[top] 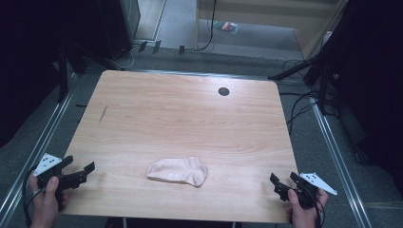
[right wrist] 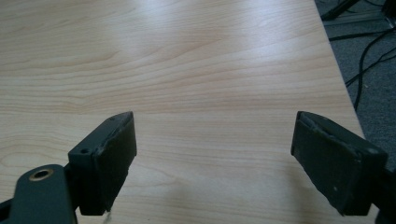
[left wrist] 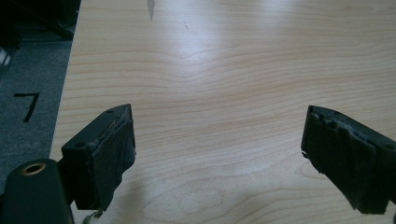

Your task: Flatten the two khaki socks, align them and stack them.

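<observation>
- A pale pink sock [top: 177,171] lies flat and slightly crumpled in the lower middle of the high view, on the wooden table [top: 180,114] near its front edge, heel and toe pointing toward the right of the frame.
- The left gripper [top: 80,174] sits at the lower left of the high view, held in a hand [top: 45,199] at the table's corner; its jaws stand wide apart with nothing between them.
- The left gripper view confirms it: bare wood grain between two padded fingers [left wrist: 112,158], and a strip of grey floor [left wrist: 28,93] on the left of the frame.
- The right gripper [top: 283,180] sits at the lower right of the high view, also spread wide and empty; the right gripper view looks over bare tabletop toward the table's far right edge.
- The sock is well apart from both grippers, roughly midway between them.
- Whether it is one sock or a folded pair is hard to tell from this height; it looks like a single one.
- Likely risks from here:
  - Thin fabric lying flat gives the pads little to bite, so a jaw closing too high may pinch air or one layer alone.
  - Pressing down and dragging could slide the sock toward the near edge and off the table.
  - Both grippers closing on the same spot could collide.
</observation>
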Motion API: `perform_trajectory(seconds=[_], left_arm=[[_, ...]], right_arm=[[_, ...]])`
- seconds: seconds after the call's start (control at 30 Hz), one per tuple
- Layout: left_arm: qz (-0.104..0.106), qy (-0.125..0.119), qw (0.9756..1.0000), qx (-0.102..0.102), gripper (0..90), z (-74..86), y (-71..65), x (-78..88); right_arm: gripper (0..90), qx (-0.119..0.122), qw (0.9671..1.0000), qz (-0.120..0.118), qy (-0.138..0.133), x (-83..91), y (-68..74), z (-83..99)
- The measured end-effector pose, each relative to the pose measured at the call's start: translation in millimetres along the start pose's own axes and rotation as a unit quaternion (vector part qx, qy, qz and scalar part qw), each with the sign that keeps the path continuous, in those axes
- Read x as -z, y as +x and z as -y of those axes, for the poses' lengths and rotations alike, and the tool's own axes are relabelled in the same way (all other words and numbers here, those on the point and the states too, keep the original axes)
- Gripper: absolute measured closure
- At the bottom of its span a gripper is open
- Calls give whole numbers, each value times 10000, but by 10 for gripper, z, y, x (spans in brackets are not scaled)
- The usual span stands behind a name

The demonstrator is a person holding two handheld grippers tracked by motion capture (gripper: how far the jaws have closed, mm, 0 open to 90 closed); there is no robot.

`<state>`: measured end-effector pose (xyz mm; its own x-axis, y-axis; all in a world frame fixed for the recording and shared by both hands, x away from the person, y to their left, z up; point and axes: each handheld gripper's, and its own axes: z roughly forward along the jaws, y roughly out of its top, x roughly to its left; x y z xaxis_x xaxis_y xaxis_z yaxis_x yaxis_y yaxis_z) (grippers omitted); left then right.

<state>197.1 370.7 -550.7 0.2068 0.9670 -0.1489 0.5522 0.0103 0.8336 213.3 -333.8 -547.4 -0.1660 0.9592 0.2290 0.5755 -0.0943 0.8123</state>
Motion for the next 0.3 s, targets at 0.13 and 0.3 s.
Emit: perform_trajectory(seconds=[0.13, 0.3], left_arm=[[6, 32, 10000, -14, 106, 5, -17, -21], [46, 48, 10000, 30, 106, 1, -6, -27]], right_arm=[[144, -101, 9999, -67, -60, 7, -29, 0], [143, -66, 9999, -98, -68, 3, -22, 2]])
